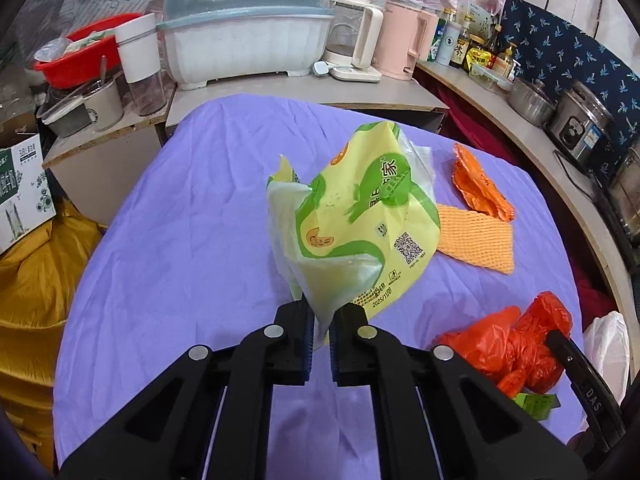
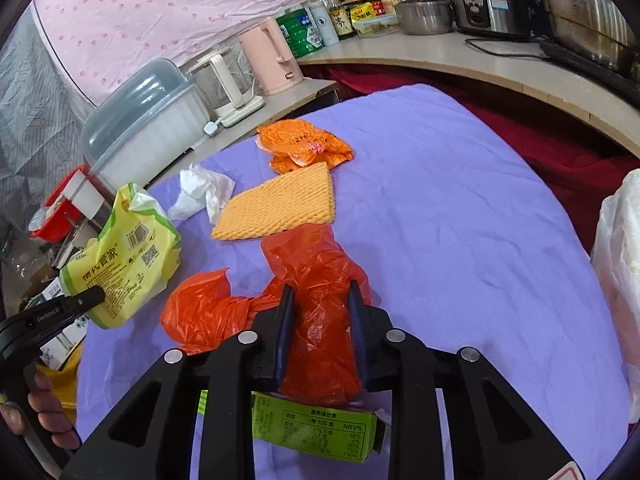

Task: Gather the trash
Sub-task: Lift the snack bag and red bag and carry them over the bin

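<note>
My left gripper (image 1: 319, 314) is shut on a corner of a yellow-green food bag (image 1: 360, 216), which hangs lifted over the purple cloth (image 1: 180, 220); the same bag (image 2: 124, 256) shows at the left of the right wrist view. My right gripper (image 2: 321, 294) is shut on a crumpled red plastic bag (image 2: 316, 280), also seen in the left wrist view (image 1: 508, 340). On the cloth lie an orange wrapper (image 2: 304, 146), an orange foam net (image 2: 280, 208), a white tissue (image 2: 200, 192) and a green carton (image 2: 316, 428) under my right fingers.
A covered dish rack (image 1: 244, 28), kettles (image 1: 400, 44), a red basin (image 1: 76, 60) and jars stand behind the table. Pots and a rice cooker (image 2: 488, 0) line the counter on the right. A white plastic bag (image 2: 618, 280) hangs at the right edge. A hand (image 2: 40, 404) holds the left gripper.
</note>
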Tool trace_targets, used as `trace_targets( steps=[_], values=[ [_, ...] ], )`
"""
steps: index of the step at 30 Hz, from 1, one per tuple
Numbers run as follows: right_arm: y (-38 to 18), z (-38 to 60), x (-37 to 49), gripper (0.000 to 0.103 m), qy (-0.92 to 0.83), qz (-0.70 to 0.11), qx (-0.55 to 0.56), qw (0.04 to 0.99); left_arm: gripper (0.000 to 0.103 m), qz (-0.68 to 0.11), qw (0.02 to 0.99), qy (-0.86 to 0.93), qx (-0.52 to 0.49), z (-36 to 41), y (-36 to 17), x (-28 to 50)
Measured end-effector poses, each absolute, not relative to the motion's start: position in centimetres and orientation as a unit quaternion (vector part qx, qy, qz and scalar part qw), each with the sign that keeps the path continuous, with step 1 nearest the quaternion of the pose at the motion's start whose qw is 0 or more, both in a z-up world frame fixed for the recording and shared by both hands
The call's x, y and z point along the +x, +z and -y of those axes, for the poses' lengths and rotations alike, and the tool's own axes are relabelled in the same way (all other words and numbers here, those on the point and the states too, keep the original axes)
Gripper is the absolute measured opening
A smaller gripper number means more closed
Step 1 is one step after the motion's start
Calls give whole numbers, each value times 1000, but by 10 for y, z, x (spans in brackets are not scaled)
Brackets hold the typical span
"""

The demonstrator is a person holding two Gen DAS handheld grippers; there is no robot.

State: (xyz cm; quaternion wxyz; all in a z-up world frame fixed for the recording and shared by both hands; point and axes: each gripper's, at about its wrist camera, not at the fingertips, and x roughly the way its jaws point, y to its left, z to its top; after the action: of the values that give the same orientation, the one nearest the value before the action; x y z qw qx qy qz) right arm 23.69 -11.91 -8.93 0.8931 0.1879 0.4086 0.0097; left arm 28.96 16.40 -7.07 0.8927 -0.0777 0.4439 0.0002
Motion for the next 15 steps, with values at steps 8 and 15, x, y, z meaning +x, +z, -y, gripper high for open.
trace_targets(
  steps=[8,15],
  values=[
    [-49,129,209,23,10,-364,198,910,5,-415,906,-16,-76,-158,-34,257],
    [-19,149,180,23,-3,-329,207,921,5,-395,915,-48,-65,-133,-7,229]
  ],
)
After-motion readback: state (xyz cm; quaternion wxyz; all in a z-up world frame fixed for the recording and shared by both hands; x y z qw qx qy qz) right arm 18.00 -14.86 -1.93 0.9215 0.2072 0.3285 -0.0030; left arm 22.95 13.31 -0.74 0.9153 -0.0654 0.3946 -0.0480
